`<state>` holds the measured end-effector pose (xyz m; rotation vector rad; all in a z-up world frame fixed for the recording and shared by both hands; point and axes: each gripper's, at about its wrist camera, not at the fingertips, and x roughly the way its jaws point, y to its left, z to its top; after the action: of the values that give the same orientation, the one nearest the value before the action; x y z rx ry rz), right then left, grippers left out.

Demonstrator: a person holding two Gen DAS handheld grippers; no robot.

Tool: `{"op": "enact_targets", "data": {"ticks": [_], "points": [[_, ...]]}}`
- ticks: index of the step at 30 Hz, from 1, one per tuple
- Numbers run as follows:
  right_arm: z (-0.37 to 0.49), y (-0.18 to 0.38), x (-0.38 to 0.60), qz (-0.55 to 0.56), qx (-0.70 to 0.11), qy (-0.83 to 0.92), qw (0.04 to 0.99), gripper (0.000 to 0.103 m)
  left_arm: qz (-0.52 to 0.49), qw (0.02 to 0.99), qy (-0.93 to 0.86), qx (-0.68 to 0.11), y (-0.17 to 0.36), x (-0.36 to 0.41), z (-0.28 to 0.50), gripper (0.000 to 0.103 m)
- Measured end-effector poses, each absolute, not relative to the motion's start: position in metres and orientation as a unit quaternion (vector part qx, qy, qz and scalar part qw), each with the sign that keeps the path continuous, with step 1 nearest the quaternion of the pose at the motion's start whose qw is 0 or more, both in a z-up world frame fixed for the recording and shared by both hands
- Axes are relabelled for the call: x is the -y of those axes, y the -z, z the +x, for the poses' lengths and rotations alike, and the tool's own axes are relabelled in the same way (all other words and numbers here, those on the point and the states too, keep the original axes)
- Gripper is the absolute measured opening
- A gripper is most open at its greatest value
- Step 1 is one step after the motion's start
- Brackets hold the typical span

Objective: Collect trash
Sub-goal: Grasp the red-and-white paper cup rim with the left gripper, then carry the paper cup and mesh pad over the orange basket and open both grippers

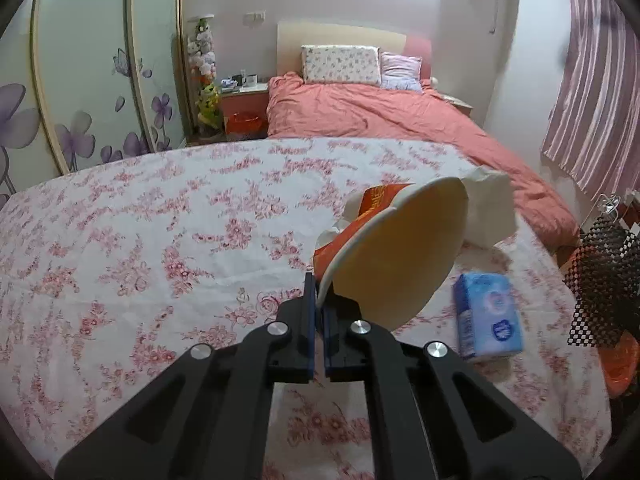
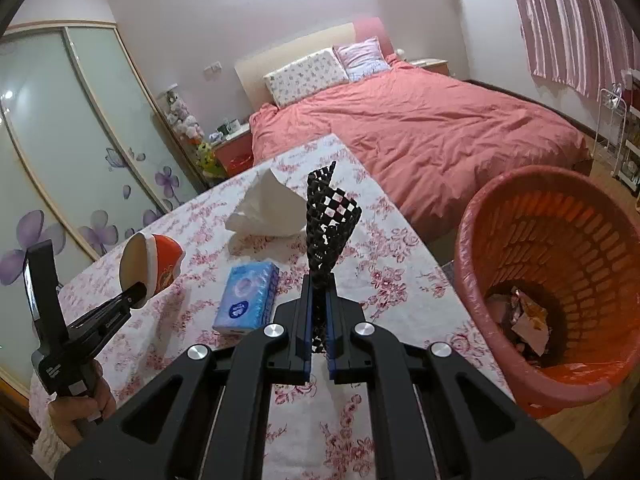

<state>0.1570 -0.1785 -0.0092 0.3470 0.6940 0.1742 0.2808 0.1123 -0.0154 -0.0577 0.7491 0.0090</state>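
I am guiding two hand-held grippers over a floral tabletop (image 2: 392, 248) in a bedroom. The left hand-held gripper (image 1: 319, 308) is clamped on the rim of an orange paper cup (image 1: 396, 252), which hangs tilted just above the cloth. The right hand-held gripper (image 2: 319, 312) is clamped on a strip of black mesh (image 2: 326, 224) that stands up from its jaws.

The red laundry-style basket (image 2: 500, 208), lined with a bag and already holding some scraps, sits on the floor just beside the tabletop's right edge. To do this step well, I judge each piece should be carried fully over the basket's mouth before the jaws part, keeping the cup from slipping off its thin rim hold and the floppy mesh clear of the basket wall.

Count: one cup, one mesh strip, one crumpled white tissue (image 2: 266, 210), one blue tissue pack (image 2: 248, 298), one basket.
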Motion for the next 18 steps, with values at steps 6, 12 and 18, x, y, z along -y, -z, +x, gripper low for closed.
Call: {"op": "enact_targets", "data": {"ticks": [6, 12, 18], "points": [[0.138, -0.012, 0.187, 0.166, -0.312, -0.083, 0.932, 0.006, -0.028, 0.936, 0.024, -0.350, -0.012, -0.096, 0.258, 0.004], [0.114, -0.033, 0.202, 0.160, -0.278, -0.072, 0.944, 0.006, -0.030, 0.939, 0.066, -0.337, -0.037, -0.068, 0.236, 0.004], [0.095, -0.044, 0.222, 0.156, -0.252, -0.054, 0.954, 0.006, -0.035, 0.938, 0.112, -0.325, -0.057, -0.028, 0.214, 0.004]]}}
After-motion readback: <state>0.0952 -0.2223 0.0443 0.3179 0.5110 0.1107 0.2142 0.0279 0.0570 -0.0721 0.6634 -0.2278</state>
